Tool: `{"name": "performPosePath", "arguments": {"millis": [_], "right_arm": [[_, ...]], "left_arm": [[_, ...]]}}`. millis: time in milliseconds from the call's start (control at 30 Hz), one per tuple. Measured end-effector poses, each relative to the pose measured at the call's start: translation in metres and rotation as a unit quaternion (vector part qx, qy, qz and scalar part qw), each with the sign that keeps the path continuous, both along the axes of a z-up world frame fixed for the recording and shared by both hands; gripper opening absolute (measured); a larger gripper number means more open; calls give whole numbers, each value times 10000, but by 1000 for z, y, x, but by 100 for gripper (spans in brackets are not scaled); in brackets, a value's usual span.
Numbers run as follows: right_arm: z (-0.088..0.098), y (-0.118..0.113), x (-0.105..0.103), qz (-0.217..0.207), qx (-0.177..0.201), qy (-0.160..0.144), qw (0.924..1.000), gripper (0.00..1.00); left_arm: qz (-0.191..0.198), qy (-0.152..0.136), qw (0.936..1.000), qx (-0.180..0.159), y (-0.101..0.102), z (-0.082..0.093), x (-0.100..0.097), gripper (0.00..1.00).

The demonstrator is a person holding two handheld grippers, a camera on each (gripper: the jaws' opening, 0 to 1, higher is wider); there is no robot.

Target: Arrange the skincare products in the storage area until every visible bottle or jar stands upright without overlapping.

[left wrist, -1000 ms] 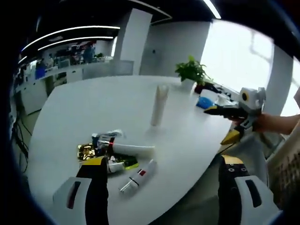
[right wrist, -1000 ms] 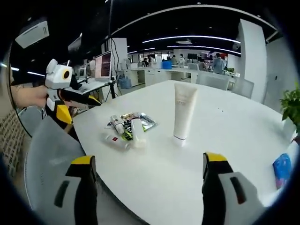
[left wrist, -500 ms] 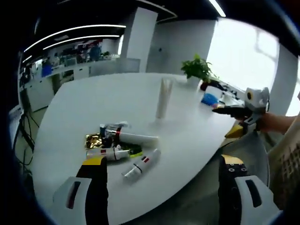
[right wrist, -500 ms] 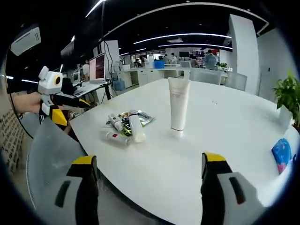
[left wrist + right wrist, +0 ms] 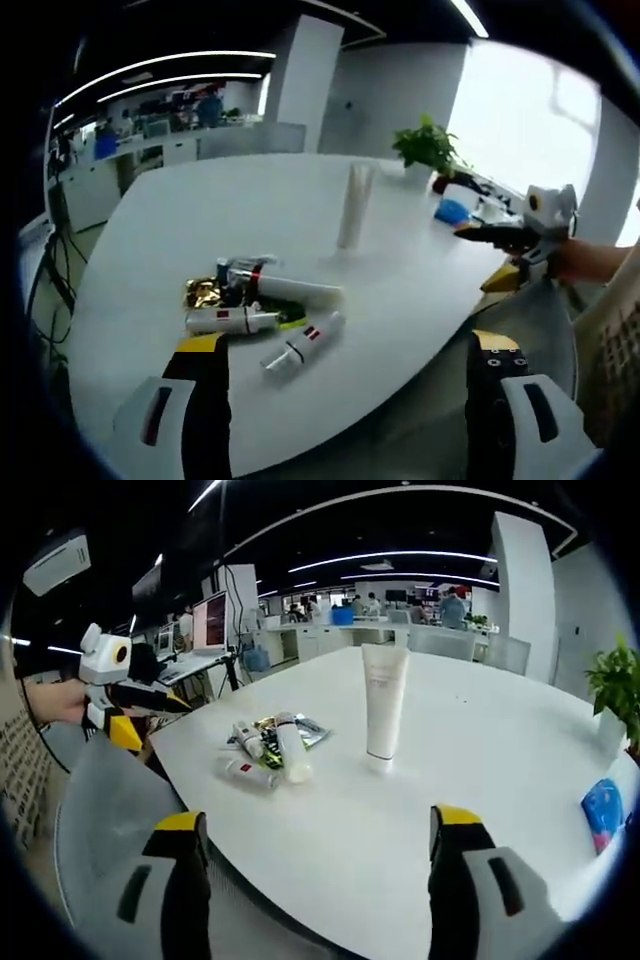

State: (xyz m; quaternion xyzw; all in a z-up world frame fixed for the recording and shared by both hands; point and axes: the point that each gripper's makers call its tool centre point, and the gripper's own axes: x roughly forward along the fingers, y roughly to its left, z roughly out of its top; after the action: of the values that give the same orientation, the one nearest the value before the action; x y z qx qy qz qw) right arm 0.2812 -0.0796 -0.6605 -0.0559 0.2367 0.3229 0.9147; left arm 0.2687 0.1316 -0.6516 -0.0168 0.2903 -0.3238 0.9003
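Left gripper view: left gripper [image 5: 340, 400] spread, empty — lying tubes [image 5: 262, 312] heaped on the table [image 5: 180, 220]. Right gripper view: right gripper [image 5: 315, 880] spread; one tube [image 5: 383, 706] upright. Best lift the outermost first — grip near the cap.

The worktop [image 5: 480, 780] ahead of the right tongs [image 5: 320, 890] is smooth white with a soft sheen, catching window light. Beyond those jaws, the standing tube [image 5: 383, 708] looks like matt white plastic. Just past the left tongs [image 5: 345, 410], the lying tubes [image 5: 300, 350] appear glossy white plastic with red bands; among them a crinkled sachet [image 5: 203, 293] shines like gold foil, though the view is soft there. Both tongs' jaws look matt black with yellow tips.
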Motion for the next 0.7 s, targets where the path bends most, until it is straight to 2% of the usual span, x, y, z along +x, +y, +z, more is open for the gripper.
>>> {"name": "performPosePath", "arguments": {"millis": [233, 367, 533, 700], "right_arm": [[-6, 3, 7, 92, -63, 129, 9999, 89], [-7, 10, 20, 205, -135, 136, 9996, 90], [-11, 26, 35, 418, -197, 165, 9988, 89], [-20, 44, 49, 664, -316, 284, 9969, 82]], "left_arm": [[70, -12, 10000, -22, 1, -1, 3, 97], [67, 15, 10000, -10, 0, -3, 3, 97], [78, 38, 10000, -24, 1, -4, 6, 96], [27, 67, 10000, -12, 1, -6, 11, 96]]}}
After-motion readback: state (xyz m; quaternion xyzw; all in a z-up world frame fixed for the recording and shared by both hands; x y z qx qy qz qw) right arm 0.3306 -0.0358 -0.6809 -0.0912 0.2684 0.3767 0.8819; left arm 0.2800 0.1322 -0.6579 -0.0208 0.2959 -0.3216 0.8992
